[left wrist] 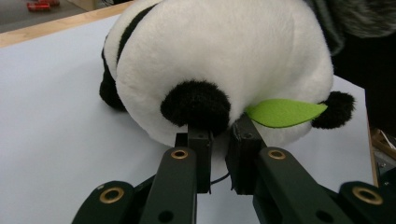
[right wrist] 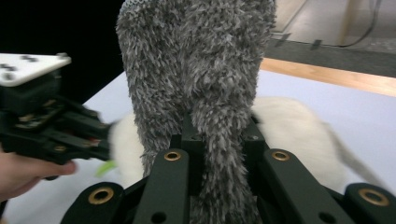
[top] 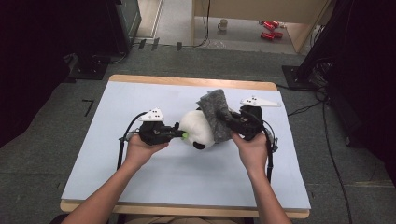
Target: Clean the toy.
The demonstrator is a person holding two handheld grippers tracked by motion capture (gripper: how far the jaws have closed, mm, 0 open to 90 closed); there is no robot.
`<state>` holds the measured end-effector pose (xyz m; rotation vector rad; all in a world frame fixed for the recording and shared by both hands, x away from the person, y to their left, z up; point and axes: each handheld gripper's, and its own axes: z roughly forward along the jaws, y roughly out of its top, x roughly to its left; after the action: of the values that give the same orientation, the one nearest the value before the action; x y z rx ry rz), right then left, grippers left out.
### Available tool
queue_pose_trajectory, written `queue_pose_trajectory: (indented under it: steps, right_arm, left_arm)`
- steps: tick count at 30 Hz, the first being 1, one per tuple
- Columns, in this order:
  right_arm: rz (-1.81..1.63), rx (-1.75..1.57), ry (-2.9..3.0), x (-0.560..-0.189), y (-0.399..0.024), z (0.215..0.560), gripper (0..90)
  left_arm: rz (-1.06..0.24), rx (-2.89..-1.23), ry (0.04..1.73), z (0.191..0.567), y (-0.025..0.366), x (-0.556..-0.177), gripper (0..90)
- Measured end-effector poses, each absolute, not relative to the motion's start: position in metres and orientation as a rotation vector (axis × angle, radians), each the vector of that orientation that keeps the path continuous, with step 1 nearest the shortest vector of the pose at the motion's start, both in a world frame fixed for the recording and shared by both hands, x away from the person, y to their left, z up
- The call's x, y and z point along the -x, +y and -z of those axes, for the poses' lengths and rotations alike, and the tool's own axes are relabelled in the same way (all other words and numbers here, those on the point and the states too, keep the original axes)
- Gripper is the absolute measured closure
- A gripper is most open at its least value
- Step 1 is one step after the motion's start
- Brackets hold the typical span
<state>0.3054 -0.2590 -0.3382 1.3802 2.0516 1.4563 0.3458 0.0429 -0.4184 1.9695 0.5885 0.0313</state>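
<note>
Table (top: 140, 186) margin wide around panda (top: 198, 128)

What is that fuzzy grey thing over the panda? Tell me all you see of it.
The grey cloth looks like shaggy microfibre, thick and soft. It stands up in a fold, draped against the toy panda near the table's middle. The right tool is shut on its lower part, pile bulging between the black jaws.
</note>
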Motion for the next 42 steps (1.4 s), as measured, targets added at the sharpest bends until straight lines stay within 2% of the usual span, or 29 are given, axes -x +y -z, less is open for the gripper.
queue_pose_trajectory:
  steps: [7, 11, 24, 42]
  right_arm:
    - [-1.461, -1.311, 2.159, -0.288, -0.217, 0.339, 78.6]
    - [-1.414, -1.317, 2.201, -0.288, -0.201, 0.351, 78.6]
    - [-1.301, -1.237, 2.264, -0.274, -0.183, 0.376, 79.4]
    - [-1.252, -1.209, 2.367, -0.275, -0.171, 0.411, 79.6]
  left_arm:
    - [-0.047, -1.948, 0.622, 0.422, 0.041, -0.344, 81.7]
    - [-0.031, -1.922, 0.652, 0.422, 0.042, -0.344, 81.6]
    - [-0.037, -1.929, 0.692, 0.422, 0.043, -0.347, 81.8]
    - [-0.046, -1.949, 0.723, 0.434, 0.045, -0.359, 81.8]
